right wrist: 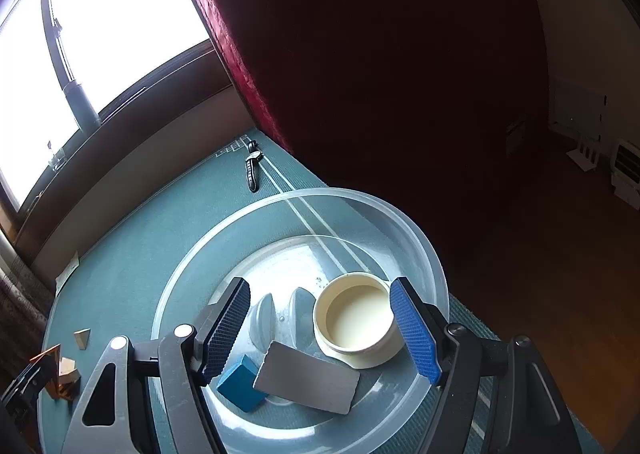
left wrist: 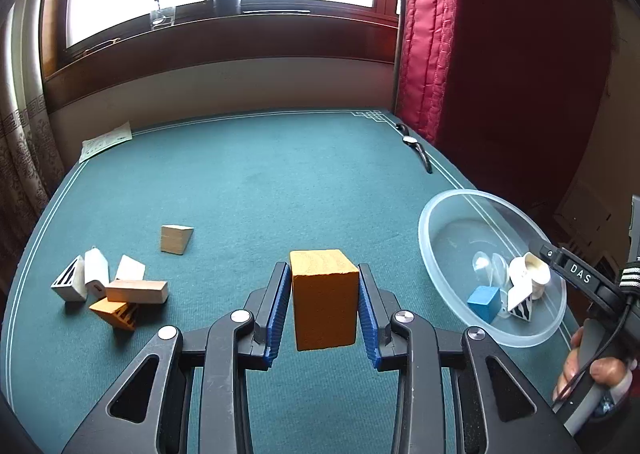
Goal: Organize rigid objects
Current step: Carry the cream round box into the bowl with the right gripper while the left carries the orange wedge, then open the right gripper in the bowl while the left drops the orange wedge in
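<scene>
The bowl (right wrist: pixel 400 214) holds 3 pieces so far. The left gripper (left wrist: pixel 323 306) clenches an orange block (left wrist: pixel 324 298) above the table; the right gripper (right wrist: pixel 320 324) hangs released over the bowl. About 6 blocks (left wrist: pixel 136 291) remain.

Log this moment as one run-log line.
left gripper: shut on orange block | right gripper: open over bowl | cup, blue block in bowl
</scene>
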`<move>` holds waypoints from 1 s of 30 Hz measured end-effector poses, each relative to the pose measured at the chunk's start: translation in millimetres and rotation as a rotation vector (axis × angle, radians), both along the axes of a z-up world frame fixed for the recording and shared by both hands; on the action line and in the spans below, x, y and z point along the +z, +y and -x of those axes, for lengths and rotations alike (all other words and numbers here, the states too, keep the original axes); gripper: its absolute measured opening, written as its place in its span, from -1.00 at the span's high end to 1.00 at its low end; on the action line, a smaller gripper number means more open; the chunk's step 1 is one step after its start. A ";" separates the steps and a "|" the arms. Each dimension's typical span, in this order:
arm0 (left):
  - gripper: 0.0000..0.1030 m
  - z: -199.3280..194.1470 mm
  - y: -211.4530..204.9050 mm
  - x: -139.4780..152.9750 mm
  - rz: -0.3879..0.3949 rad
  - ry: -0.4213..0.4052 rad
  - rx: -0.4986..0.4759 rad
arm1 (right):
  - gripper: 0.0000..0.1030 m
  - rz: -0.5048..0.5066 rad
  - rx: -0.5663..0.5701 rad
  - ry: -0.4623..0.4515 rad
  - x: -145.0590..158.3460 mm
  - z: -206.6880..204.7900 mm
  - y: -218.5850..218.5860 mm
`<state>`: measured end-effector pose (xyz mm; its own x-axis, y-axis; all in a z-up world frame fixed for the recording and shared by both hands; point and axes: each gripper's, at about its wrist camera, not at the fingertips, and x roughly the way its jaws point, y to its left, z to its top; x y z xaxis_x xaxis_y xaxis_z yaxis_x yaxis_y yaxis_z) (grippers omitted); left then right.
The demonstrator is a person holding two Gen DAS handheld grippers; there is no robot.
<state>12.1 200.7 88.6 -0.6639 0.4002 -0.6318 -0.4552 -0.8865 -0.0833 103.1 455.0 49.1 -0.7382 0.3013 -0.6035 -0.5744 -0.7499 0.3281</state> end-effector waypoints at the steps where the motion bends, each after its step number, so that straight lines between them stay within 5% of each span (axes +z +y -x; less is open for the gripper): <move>1: 0.35 0.0 5.2 0.5 0.002 0.002 -0.015 | -0.47 -0.001 0.003 0.000 -0.3 0.2 -0.1; 24: 0.34 -16.9 124.3 -6.4 -0.032 -0.043 -0.367 | -0.47 -0.009 -0.072 0.025 4.6 -6.4 14.9; 26: 0.28 -15.7 127.8 -7.8 -0.040 -0.050 -0.376 | -0.47 -0.007 -0.079 0.028 4.9 -7.4 16.4; 28: -0.16 -13.4 127.7 -9.4 -0.050 -0.066 -0.372 | -0.47 -0.006 -0.082 0.030 5.3 -7.4 17.6; 30: -0.35 -12.3 122.8 -9.9 -0.063 -0.063 -0.346 | -0.47 -0.006 -0.082 0.032 6.1 -7.4 18.4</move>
<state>24.4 323.5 78.7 -0.4429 0.6338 -0.6341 -0.7199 -0.6730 -0.1700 110.6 473.5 55.2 -0.7298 0.3654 -0.5778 -0.6235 -0.7026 0.3431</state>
